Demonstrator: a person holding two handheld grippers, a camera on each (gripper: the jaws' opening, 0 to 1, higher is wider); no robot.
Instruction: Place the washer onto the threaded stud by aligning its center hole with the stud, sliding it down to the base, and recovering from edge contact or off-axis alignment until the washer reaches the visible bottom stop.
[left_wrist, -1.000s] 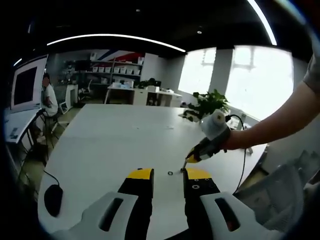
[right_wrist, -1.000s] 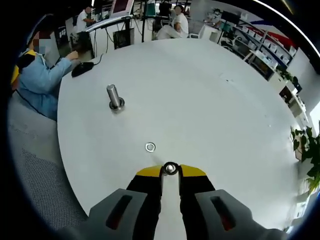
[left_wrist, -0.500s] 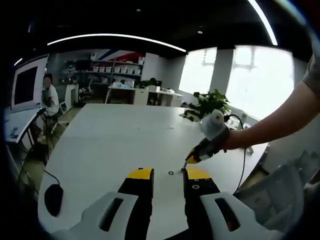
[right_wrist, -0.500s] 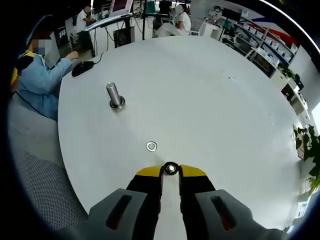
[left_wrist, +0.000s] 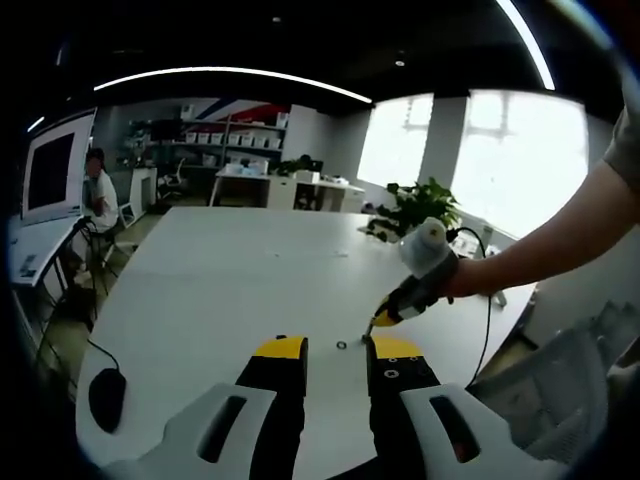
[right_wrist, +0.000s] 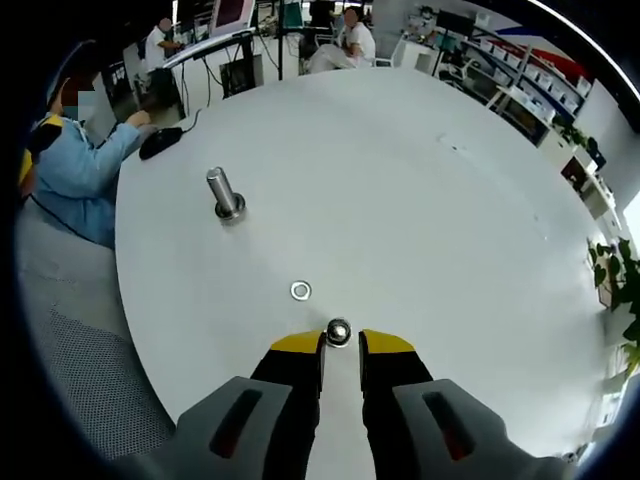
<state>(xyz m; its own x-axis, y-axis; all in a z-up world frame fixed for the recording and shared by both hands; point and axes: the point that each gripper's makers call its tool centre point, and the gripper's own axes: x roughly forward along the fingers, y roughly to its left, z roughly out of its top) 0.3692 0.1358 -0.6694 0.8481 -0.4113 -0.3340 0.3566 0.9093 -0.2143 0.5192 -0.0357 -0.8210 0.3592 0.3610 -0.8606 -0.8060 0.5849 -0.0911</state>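
Steel nut now lay just clear of the right gripper, whose spread jaws had drawn back, leaving the washer ungrasped.

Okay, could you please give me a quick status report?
Both grippers open, empty. Small silver washer flat on white table, apart from upright steel stud. Dark nut at right gripper tips.

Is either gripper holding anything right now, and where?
Nothing is held. Right gripper is open just behind a small metal ring; left gripper is open too.
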